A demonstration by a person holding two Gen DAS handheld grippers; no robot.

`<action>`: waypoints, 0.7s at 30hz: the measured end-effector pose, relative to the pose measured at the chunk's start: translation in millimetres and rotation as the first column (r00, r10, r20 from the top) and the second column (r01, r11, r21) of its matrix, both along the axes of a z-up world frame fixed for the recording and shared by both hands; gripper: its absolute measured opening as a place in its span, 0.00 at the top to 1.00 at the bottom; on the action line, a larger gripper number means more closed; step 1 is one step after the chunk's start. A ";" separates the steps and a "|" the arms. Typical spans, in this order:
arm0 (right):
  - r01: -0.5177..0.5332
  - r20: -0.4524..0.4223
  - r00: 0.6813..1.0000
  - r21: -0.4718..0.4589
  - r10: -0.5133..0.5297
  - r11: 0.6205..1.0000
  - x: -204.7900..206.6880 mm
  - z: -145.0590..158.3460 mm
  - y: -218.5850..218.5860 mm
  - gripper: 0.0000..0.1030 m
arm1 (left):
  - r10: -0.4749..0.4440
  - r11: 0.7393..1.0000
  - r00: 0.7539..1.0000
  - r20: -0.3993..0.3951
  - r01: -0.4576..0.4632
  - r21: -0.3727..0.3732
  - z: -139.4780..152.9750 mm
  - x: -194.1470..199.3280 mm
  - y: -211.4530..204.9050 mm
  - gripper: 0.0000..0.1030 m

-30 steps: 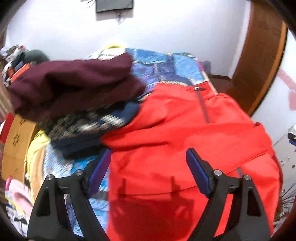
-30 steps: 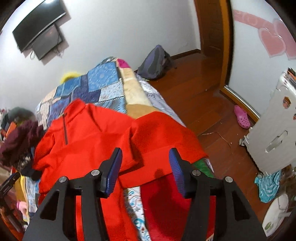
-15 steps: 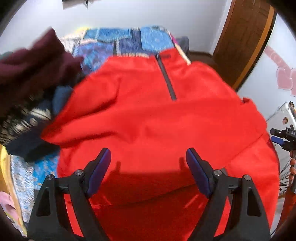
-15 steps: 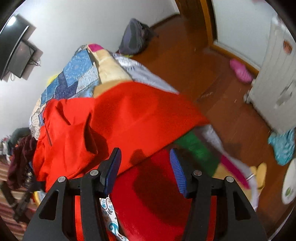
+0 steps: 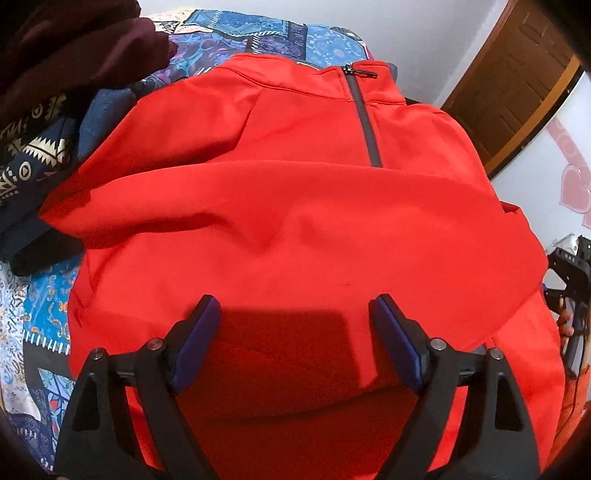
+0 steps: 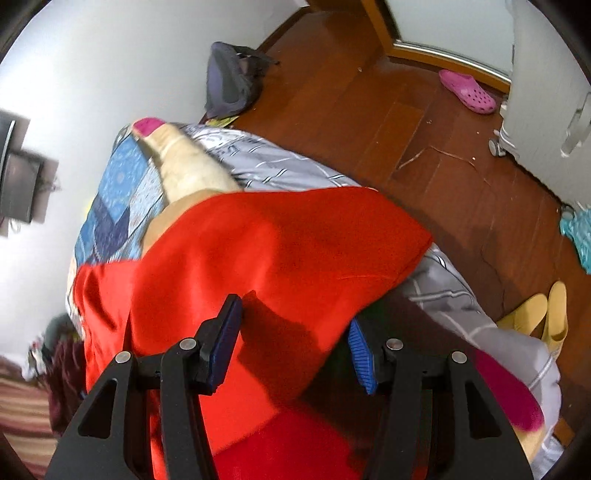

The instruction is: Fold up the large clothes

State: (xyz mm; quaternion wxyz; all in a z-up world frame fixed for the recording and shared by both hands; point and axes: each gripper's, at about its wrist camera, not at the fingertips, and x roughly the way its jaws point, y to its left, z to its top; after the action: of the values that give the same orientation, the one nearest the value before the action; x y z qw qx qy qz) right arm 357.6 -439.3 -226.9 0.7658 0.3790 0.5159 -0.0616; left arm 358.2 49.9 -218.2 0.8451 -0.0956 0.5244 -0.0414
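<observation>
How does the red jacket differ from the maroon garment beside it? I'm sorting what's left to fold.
The red jacket lies spread flat across the bed; the maroon garment sits bunched atop a pile. The red jacket shows a grey zipper; the maroon garment shows none. Both rest over the patterned quilt, untouched by either gripper.

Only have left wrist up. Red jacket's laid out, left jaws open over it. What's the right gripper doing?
Observer: The right gripper is open over the red jacket's edge near the bedside, gripping nothing.
Operator: Does the jacket hang off the bed?
Observer: One corner lies over the grey sheet draped at the bed's side.
Operator: Anything on the floor there?
Observer: Yellow slippers by the bed, a pink clog farther off.
</observation>
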 end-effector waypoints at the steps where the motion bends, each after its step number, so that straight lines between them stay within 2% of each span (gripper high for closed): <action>1: 0.005 0.003 1.000 -0.013 -0.005 1.000 1.6 0.5 0.1 0.52 | 0.000 1.000 1.000 0.003 0.000 0.005 0.5 0.1 0.0 0.16; 4: 0.030 0.009 1.000 -0.047 -0.029 0.998 5.9 3.1 0.1 0.67 | 0.004 1.000 1.000 0.007 -0.004 0.005 -0.9 -0.2 -0.6 0.15; 6: 0.054 0.024 0.998 -0.059 -0.052 0.997 6.8 6.4 -1.0 0.84 | 0.008 1.000 1.000 0.008 -0.008 0.004 -1.5 -1.1 -0.4 0.15; 8: 0.097 0.050 0.994 -0.084 -0.093 0.992 2.5 14.6 -3.9 0.91 | 0.013 1.000 1.000 0.010 -0.013 0.007 -2.1 -3.8 0.5 0.14; 14: 0.180 0.182 0.972 -0.169 -0.149 0.969 -17.9 56.6 -1.7 0.92 | 0.017 1.000 1.000 0.015 -0.018 0.018 -3.8 -8.4 2.7 0.14; 17: 0.182 0.272 0.955 -0.229 -0.117 0.956 -29.2 88.8 9.2 0.92 | 0.022 1.000 1.000 0.012 -0.022 0.020 -3.9 -11.7 4.6 0.14; 21: 0.138 0.382 0.924 -0.330 -0.002 0.934 -37.1 134.7 36.6 0.92 | 0.018 0.999 1.000 0.007 -0.018 0.036 -2.9 -12.7 6.7 0.14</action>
State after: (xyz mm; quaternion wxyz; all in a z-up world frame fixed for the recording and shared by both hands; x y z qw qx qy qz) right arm 320.6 -402.8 -92.2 0.9027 0.2594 0.3262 -0.1066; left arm 345.5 56.7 -221.1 0.8487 -0.0849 0.5214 -0.0247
